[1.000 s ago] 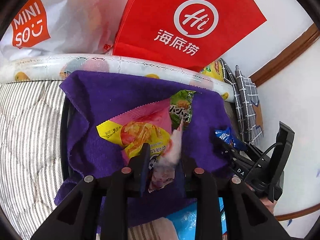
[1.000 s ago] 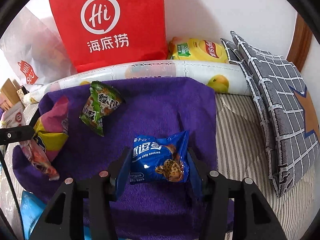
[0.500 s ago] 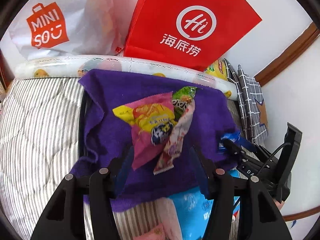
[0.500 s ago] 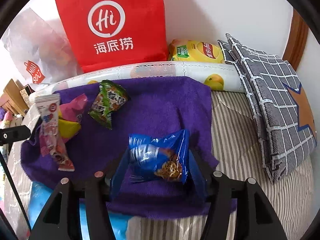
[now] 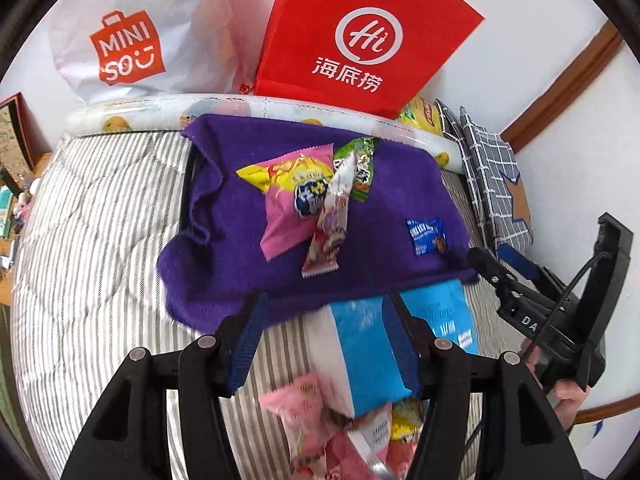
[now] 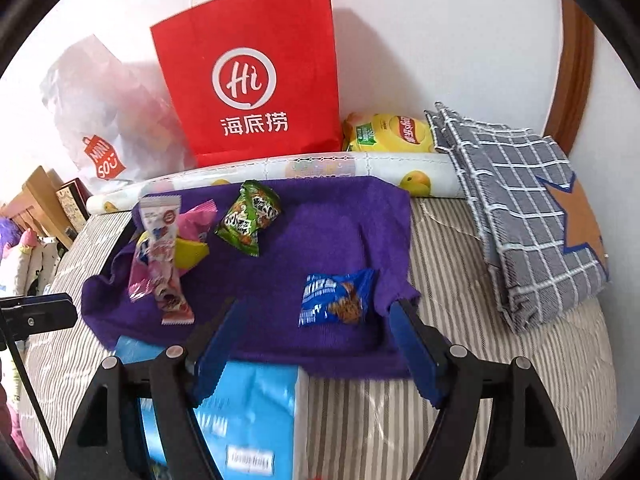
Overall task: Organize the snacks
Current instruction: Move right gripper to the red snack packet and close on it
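Note:
A purple towel (image 5: 240, 208) (image 6: 332, 220) lies spread on the striped bed. On it rest a pink-and-yellow chip pack (image 5: 288, 188), a long white-and-pink wrapper (image 5: 332, 216) leaning across it, a green pack (image 5: 360, 168) and a blue cookie pack (image 6: 336, 298). My left gripper (image 5: 325, 300) hangs open above the towel's near edge with nothing between its fingers. My right gripper (image 6: 316, 305) is just short of the blue cookie pack. Its jaws are opening, and the pack lies free on the towel beyond them.
A light blue package (image 5: 360, 348) (image 6: 248, 412) and several pink snack packs (image 5: 320, 432) lie on the bed below the grippers. At the wall stand a red paper bag (image 6: 248, 80), a white plastic bag (image 5: 128, 52), a yellow chip bag (image 6: 392, 134) and a checked cushion (image 6: 520, 208).
The left gripper let go of the long wrapper and the right let go of the blue cookie pack. Both grippers opened, then drew back and up from the towel.

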`<state>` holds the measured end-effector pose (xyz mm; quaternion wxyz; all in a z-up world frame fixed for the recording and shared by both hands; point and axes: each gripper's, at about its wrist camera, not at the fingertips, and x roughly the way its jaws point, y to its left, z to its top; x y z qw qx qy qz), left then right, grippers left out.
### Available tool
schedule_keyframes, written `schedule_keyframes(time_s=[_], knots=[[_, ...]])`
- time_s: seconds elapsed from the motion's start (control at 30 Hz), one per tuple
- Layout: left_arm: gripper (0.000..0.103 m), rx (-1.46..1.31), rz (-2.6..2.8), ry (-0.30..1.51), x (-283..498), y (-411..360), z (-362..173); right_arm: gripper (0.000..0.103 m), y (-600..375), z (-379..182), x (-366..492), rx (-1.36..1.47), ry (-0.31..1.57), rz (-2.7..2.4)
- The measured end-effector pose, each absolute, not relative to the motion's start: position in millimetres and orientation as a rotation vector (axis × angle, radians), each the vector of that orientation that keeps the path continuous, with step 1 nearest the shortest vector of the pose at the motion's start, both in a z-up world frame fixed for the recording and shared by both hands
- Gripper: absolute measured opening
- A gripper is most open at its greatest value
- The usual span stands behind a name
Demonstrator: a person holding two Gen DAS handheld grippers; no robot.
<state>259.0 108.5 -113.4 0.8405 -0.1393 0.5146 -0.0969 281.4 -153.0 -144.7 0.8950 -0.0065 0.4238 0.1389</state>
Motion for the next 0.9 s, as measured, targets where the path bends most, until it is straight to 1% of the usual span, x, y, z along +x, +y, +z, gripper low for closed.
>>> schedule_keyframes(time_s=[0.2,0.37,0.43,0.47,0.5,0.63,0.9], knots=[[0.058,-0.239,-0.206,1.031,223,97,-103,0.075,-165,-135,242,-0.023,0.837,0.258],[0.059,-0.262,-0.196,1.001,198,95,-101,0.075,-176,-132,217,-0.028,0.838,0.238],[0.063,-0.287,-0.202,1.001,190,96,-102,0.075,-182,-132,206,-0.012,0.836,0.237],[0.068,-0.309,-0.211,1.005,186,97,-104,0.075,-184,-133,202,-0.008,0.835,0.237],[0.070,-0.321,-0.216,1.008,182,97,-105,0.075,-186,-134,198,0.000,0.840,0.242],[0.070,-0.311,-0.225,1.025,169,93,-109,0.075,-189,-147,187,0.003,0.900,0.276],[0.070,-0.313,-0.234,1.051,148,90,-126,0.075,-185,-163,162,0.004,0.902,0.319]])
